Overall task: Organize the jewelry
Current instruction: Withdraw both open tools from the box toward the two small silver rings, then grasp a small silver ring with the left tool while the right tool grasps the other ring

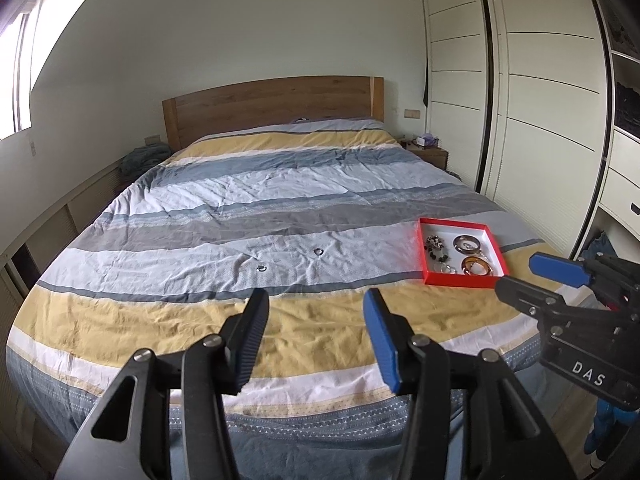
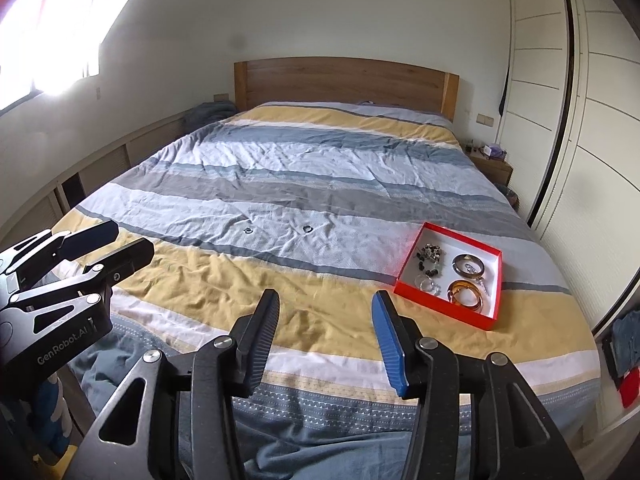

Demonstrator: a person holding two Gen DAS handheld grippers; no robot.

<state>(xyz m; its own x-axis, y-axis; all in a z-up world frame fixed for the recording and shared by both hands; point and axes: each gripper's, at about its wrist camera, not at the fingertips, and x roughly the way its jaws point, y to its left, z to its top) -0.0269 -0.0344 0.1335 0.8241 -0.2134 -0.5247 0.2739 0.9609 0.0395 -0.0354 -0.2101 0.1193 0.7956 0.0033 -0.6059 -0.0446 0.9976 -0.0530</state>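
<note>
The jewelry sits mostly in a shallow red tray [image 2: 440, 304] with a white inside, which lies on the bed near its right edge. In the tray there are two round bangles: a dark glossy one [image 2: 468, 265] toward the far side and an amber, half-transparent one [image 2: 465, 295] nearer to the viewer, the two just beside each other. A thin metal chain piece lies touching them at the right. On the left part of the tray is a loose heap of small dark beads and metal pieces [image 2: 430, 258], and below it a thin clear hoop [image 2: 427, 282].

Two small metal rings are outside the tray, on a pale grey stripe of the cover, well apart from the tray: one ring [image 2: 307, 229] nearer to it and another ring [image 2: 248, 230] further left.

The bed cover [image 2: 320, 168] is wrinkled cotton with wide stripes of yellow, white, grey and blue, and a band of small triangles at the foot end. Behind it stands a plain wooden headboard [image 2: 344, 80].

The left tongs [image 1: 316, 304] hang above the foot of the bed, released and wide apart, one finger with a black ribbed pad and one blue. The right tongs [image 2: 326, 306] are also released, holding nothing.
</note>
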